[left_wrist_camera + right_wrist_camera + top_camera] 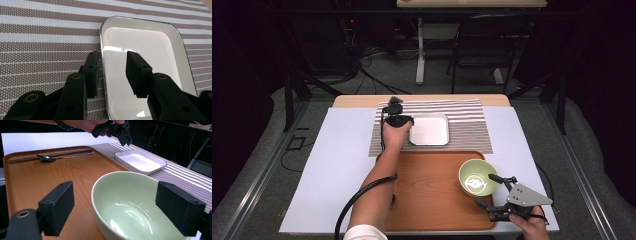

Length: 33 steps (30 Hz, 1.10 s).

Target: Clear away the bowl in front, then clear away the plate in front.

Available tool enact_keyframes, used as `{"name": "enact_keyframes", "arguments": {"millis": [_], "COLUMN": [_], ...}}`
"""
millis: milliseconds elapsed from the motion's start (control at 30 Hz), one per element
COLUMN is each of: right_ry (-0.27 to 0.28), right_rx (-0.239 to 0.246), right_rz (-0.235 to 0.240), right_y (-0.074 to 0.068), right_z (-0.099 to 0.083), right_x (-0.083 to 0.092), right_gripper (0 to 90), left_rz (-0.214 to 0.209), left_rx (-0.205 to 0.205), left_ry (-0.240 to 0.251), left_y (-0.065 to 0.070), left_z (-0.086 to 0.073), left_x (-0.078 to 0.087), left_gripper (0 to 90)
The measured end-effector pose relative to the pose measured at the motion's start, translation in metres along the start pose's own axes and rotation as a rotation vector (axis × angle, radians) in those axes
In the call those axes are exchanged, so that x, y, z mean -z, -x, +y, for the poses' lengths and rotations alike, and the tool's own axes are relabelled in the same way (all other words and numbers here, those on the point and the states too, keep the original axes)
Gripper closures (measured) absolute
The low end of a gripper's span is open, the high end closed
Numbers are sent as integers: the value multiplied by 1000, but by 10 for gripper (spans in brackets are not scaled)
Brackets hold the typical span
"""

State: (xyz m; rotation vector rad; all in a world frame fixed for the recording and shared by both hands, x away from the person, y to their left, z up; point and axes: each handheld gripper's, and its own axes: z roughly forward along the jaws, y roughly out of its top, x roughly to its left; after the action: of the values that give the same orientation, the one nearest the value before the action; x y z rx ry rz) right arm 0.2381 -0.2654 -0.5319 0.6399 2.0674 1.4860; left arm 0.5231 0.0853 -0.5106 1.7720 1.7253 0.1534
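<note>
White rectangular dish (pixel 140 40) – shallow, rounded corners, thin shiny rim, glossy inside, empty – lying flat and upright on striped placemat (pixel 467 112), just beyond tray's far edge. Left rim sitting between two black pads, one pad outside on mat, other inside over dish floor; contact not clear.

Pale green bowl (pixel 130 202) – round, deep, glossy, empty, light glinting off bottom – standing upright on wooden tray (pixel 432 200), near its right edge, well apart from dish.
</note>
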Motion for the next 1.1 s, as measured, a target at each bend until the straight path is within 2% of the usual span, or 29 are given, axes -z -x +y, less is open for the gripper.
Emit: {"name": "enact_keyframes", "arguments": {"millis": [200,400,600,833,1100], "right_ry": [0,2,1,2,1], "right_rx": [1,-2,-2,-3,1], "right_rz": [-3,-4,-6,-7,-9], "right_y": [0,0,-1,0,0], "right_z": [0,0,-1,-1,-1], "right_x": [1,1,2,2,4], "right_gripper": [149,149,149,149,149], "left_rz": [-5,9,3,6,8], "left_rx": [-8,-19,2,6,14], "left_ry": [-26,-19,-15,-23,-51], "left_y": [-4,-7,-12,-14,-10], "left_z": [-1,-2,-3,-6,-6], "left_x": [-5,-7,-8,-12,-15], "left_gripper": [676,694,699,703,737]}}
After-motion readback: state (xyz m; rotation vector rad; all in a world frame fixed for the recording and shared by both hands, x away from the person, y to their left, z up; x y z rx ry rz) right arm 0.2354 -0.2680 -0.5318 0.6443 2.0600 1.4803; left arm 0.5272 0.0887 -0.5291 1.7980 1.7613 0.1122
